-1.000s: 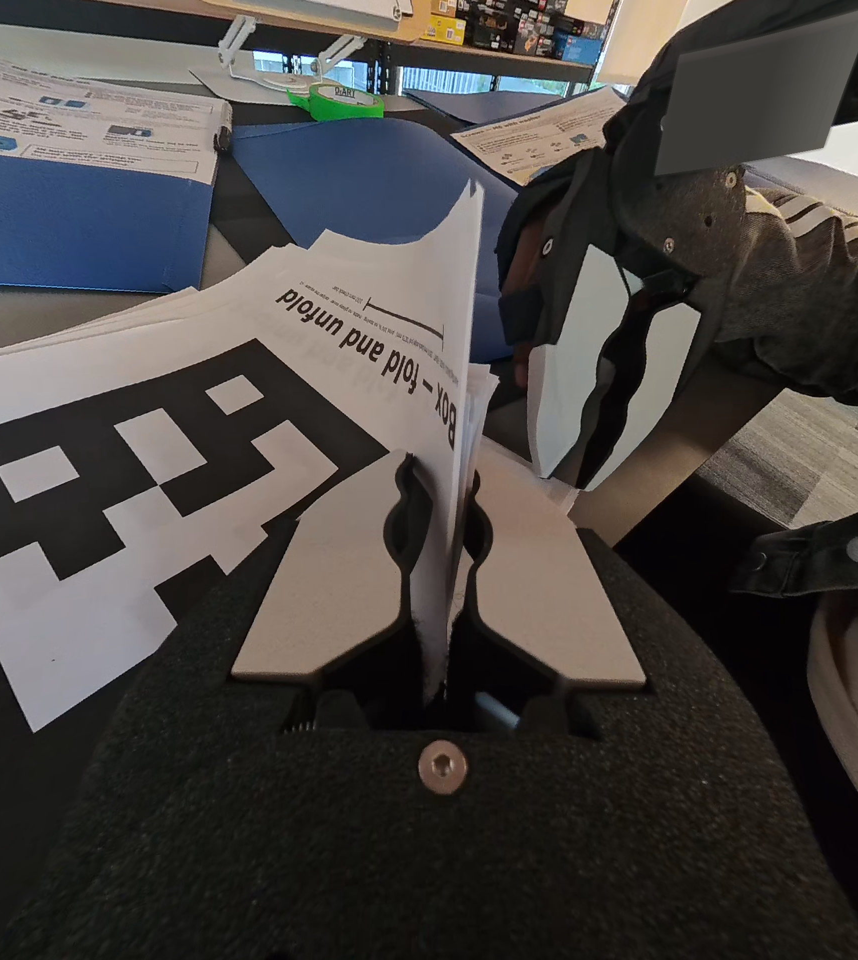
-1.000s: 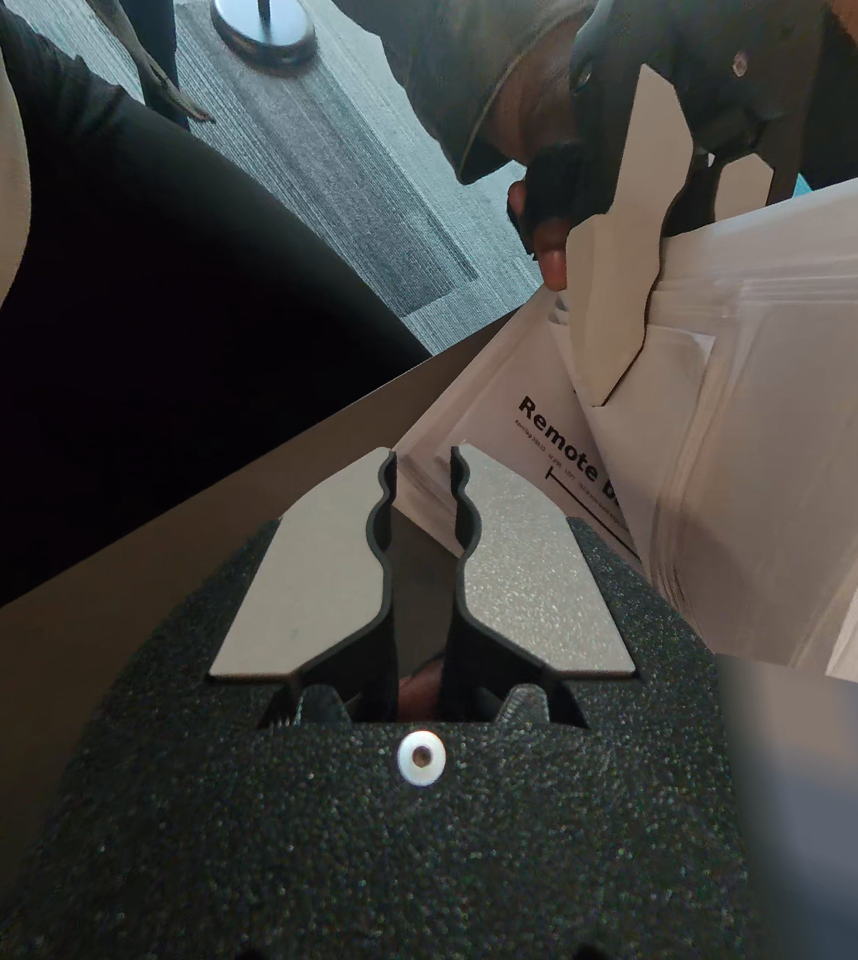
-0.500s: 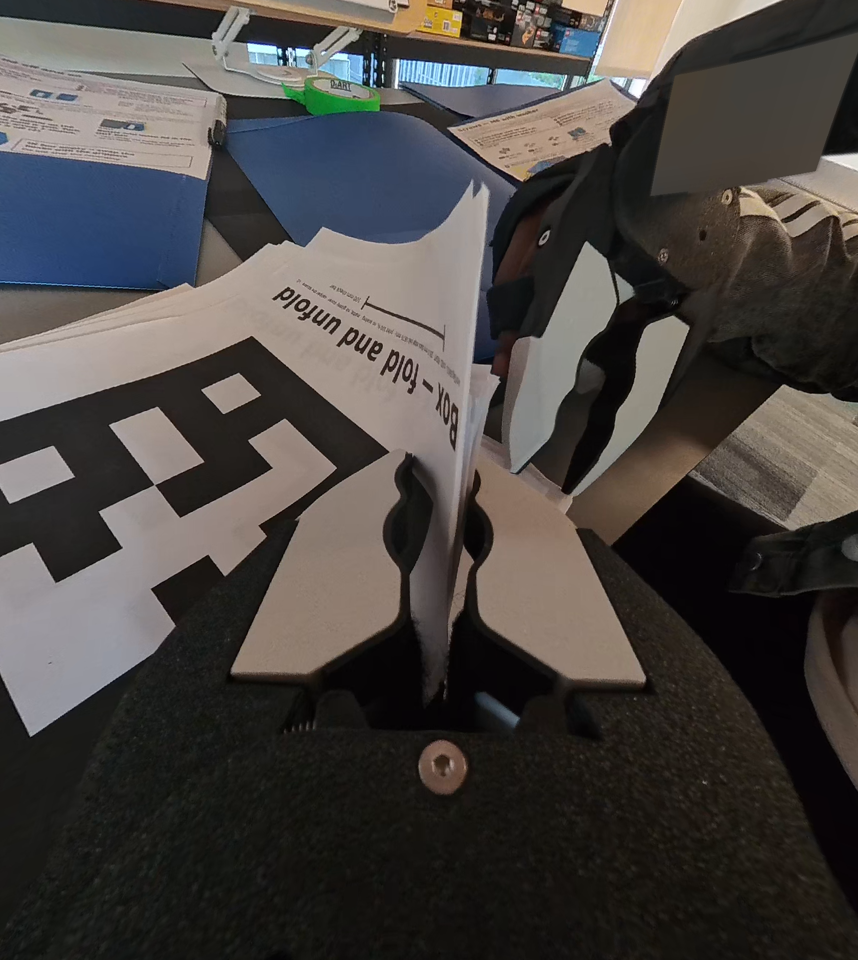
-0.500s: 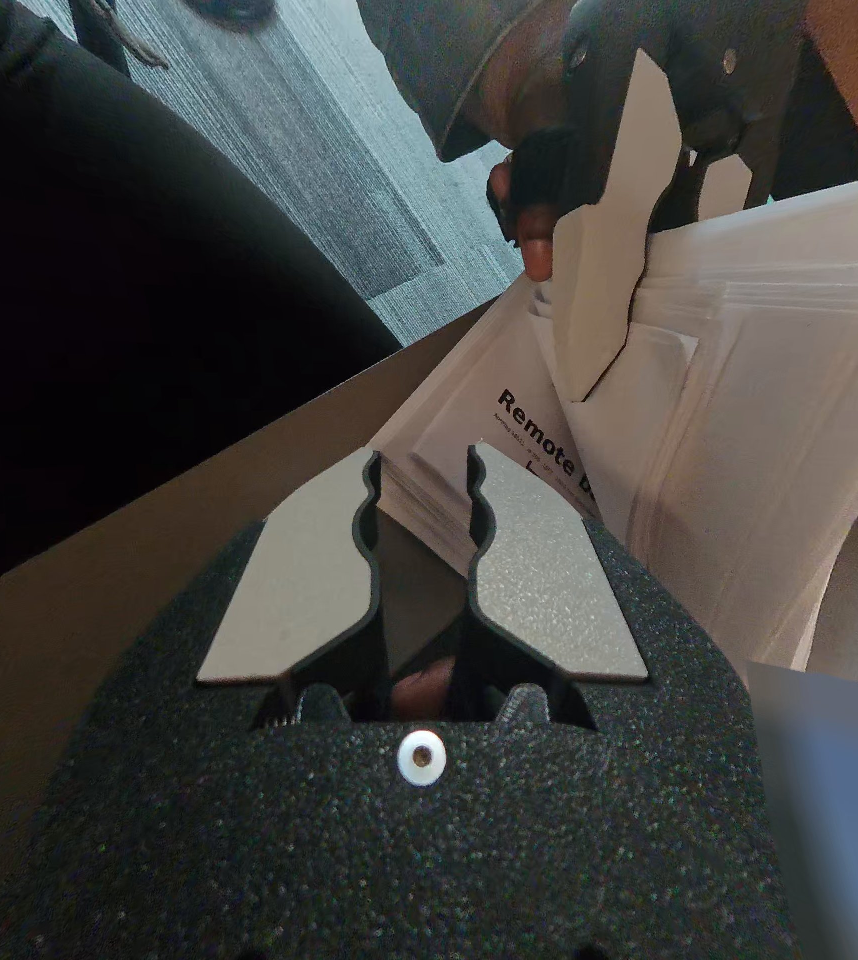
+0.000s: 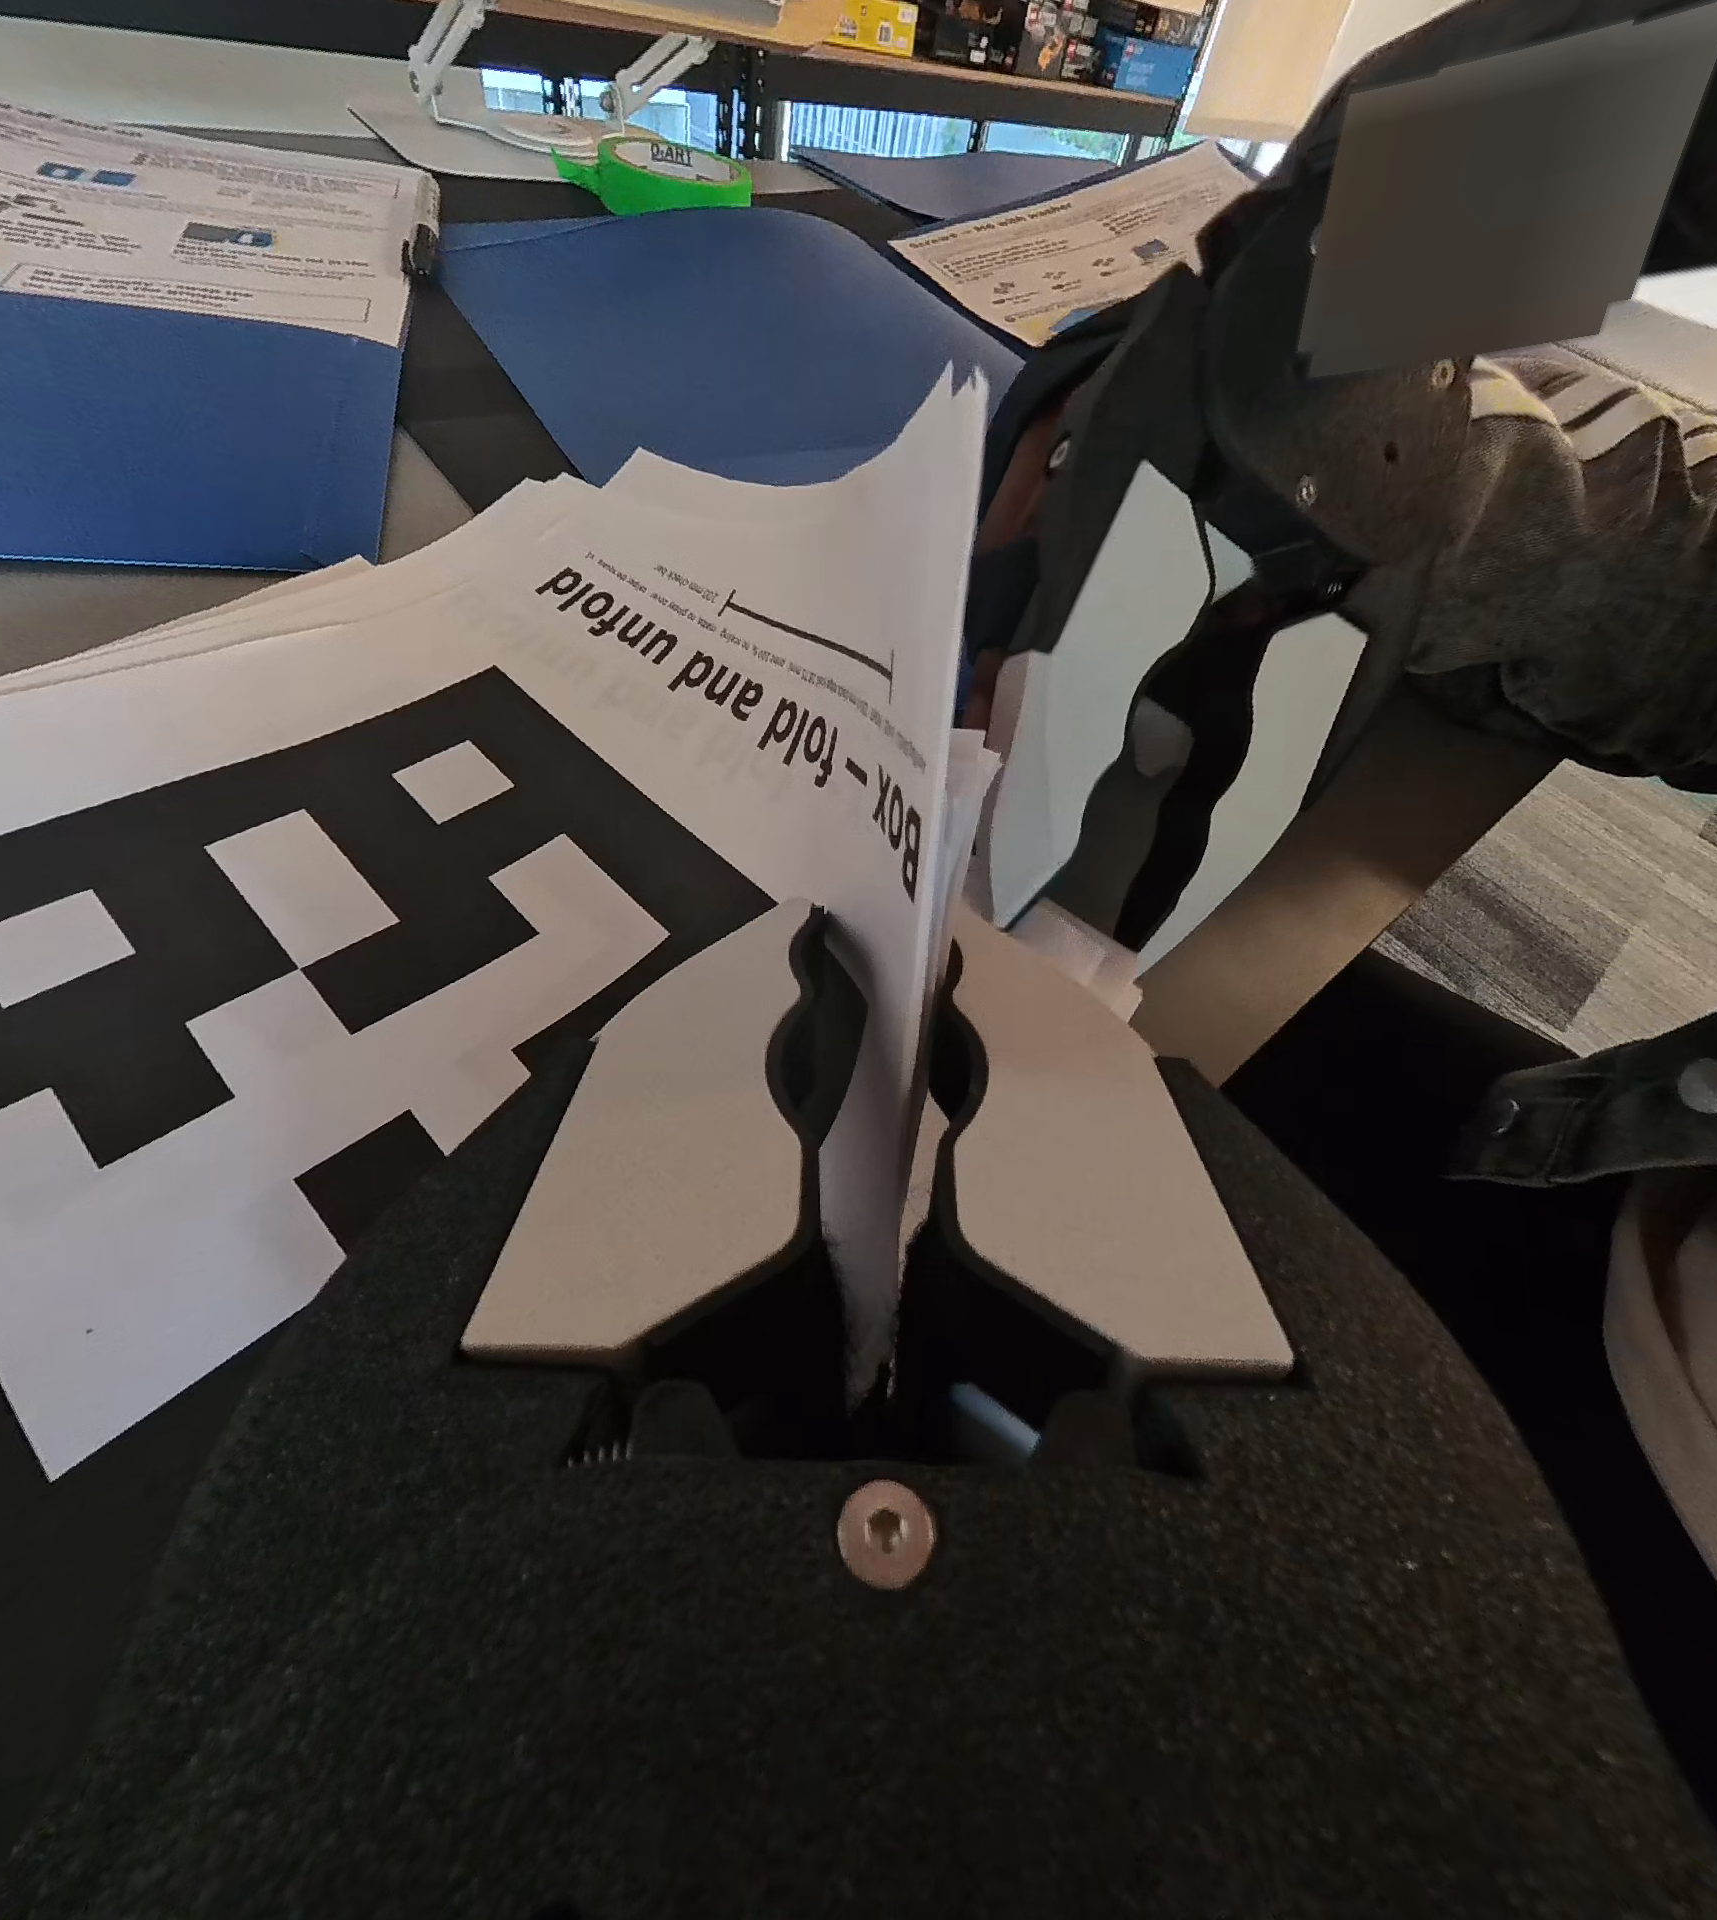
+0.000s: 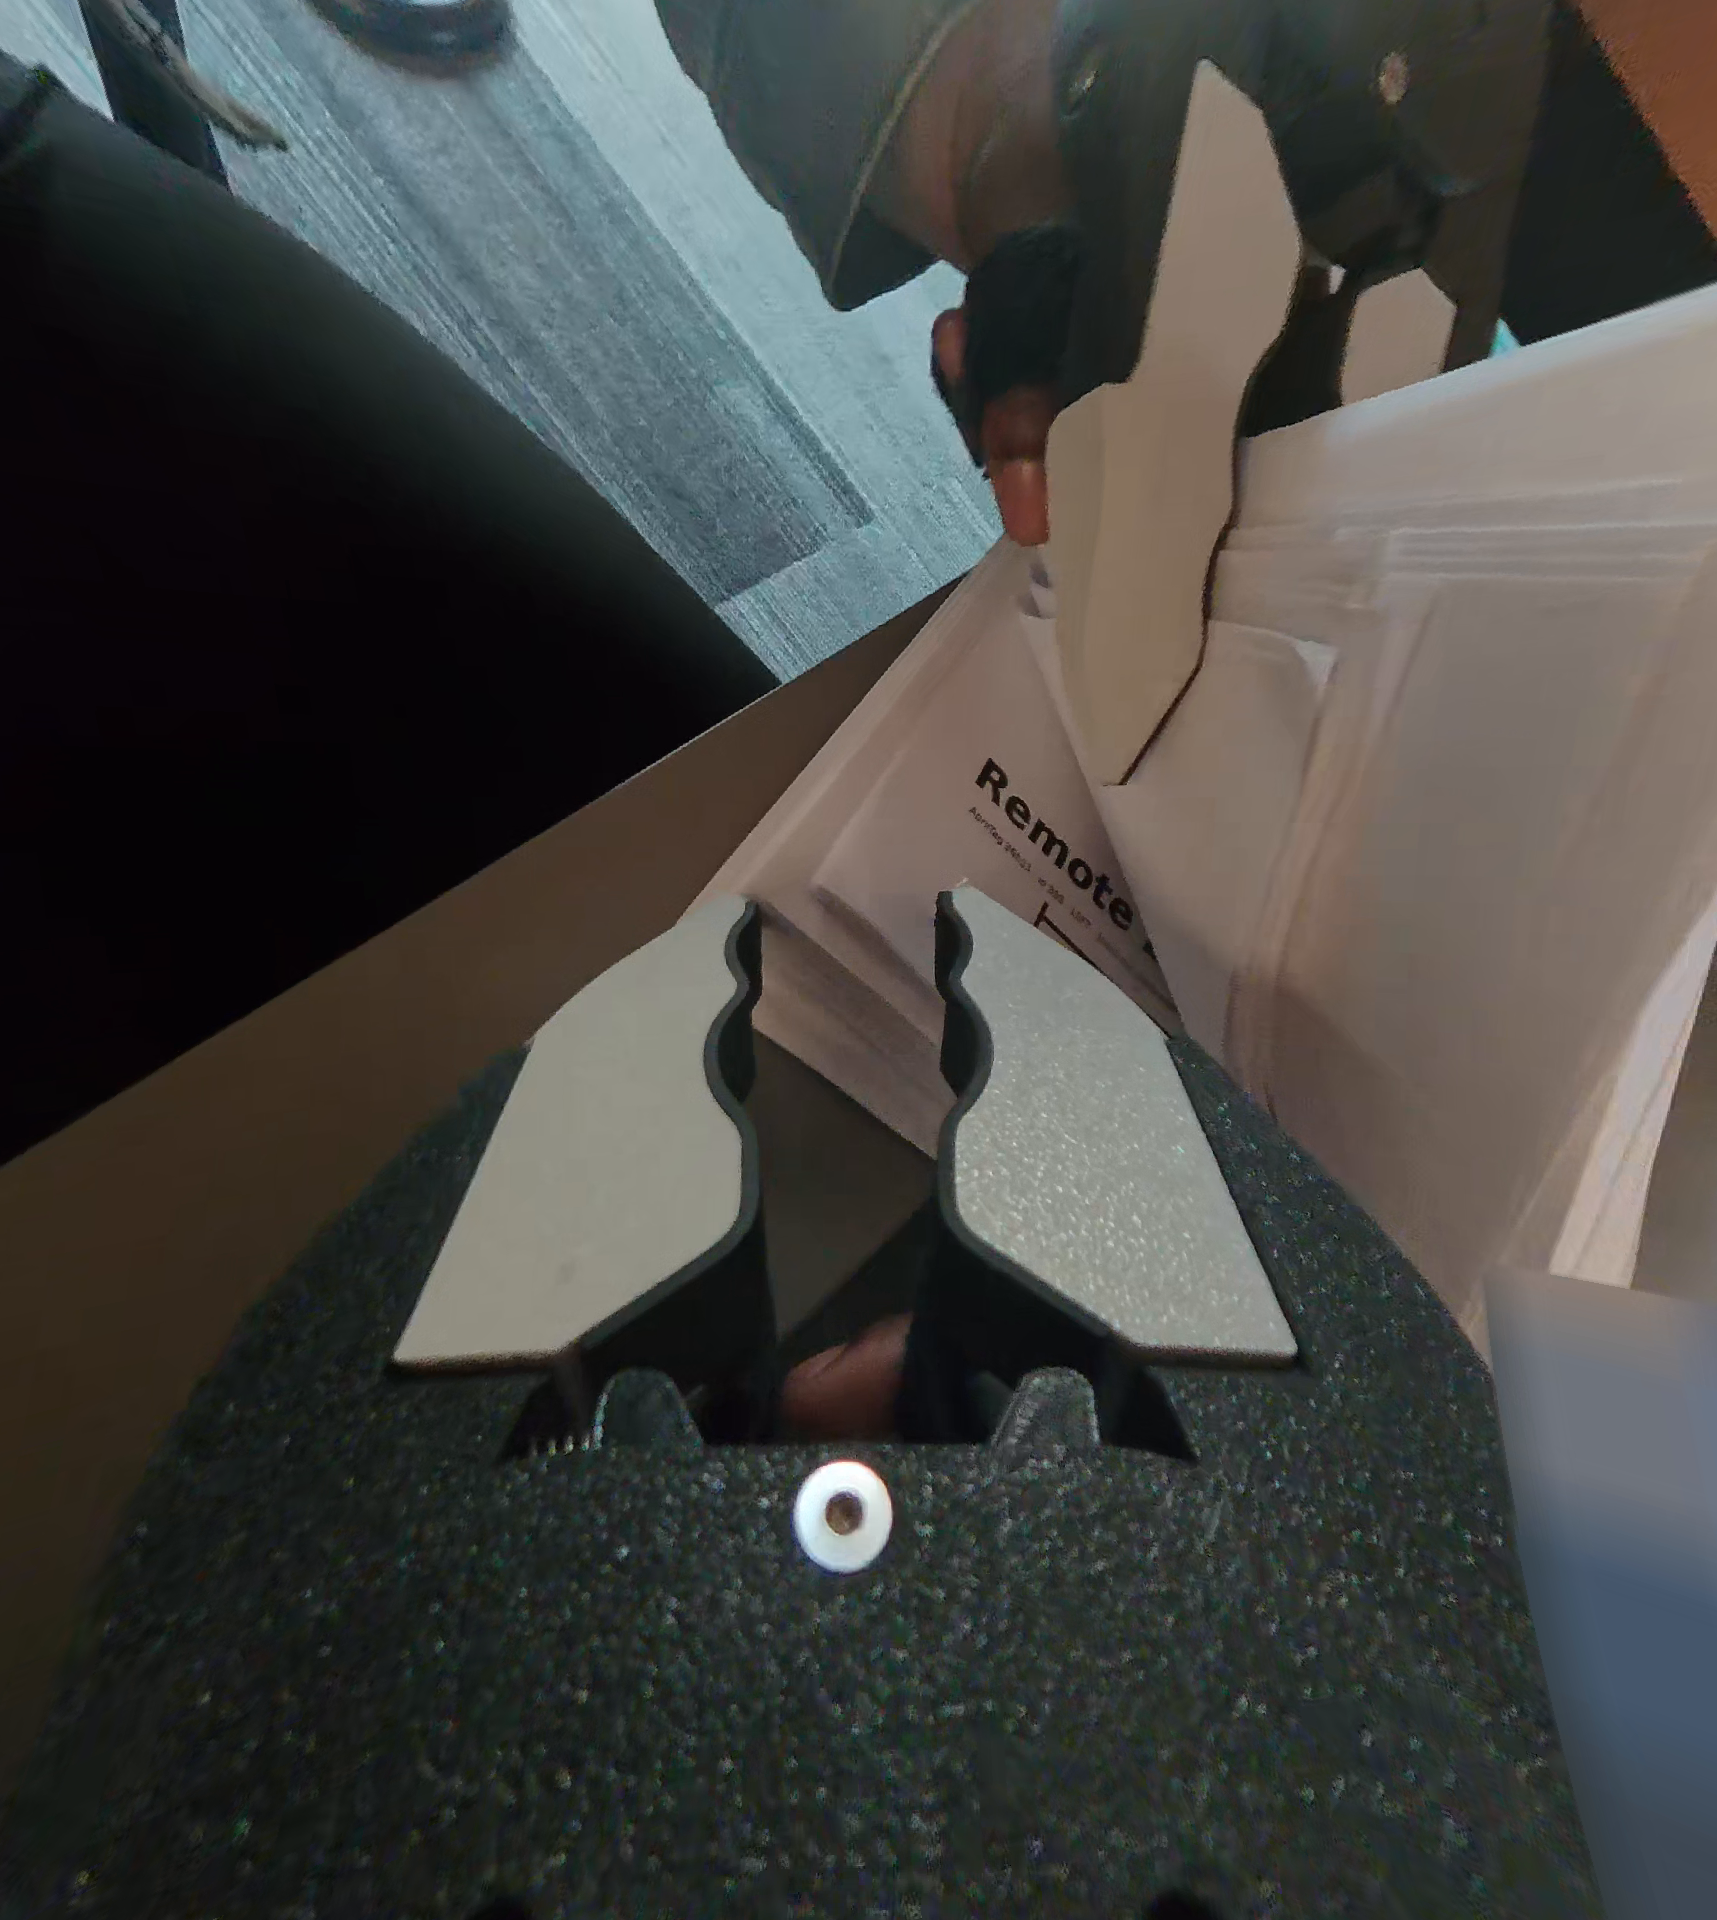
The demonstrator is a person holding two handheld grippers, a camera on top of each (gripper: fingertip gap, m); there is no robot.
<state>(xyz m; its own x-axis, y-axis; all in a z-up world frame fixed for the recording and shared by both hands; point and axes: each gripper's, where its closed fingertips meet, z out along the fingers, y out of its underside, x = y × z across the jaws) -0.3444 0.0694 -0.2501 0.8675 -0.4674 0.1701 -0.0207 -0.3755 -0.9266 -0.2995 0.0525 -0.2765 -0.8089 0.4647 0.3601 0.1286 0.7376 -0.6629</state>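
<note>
The lifted sheaf of printed sheets (image 5: 864, 748) stays pinched edge-up between the left gripper's (image 5: 880, 935) closed-down jaws. It is raised off the lower stack of paper (image 6: 895, 862), which lies flat on the brown table (image 6: 210, 1195). Over the last second the right gripper (image 6: 849, 914) has spread its jaws from a narrow gap to a moderate one and come nearer, holding nothing. The stack's near corner now sits just ahead of its fingertips, perhaps barely between them; the angle leaves that unclear. Blue folders (image 5: 708, 343) and a green tape roll (image 5: 672, 171) lie farther back.
</note>
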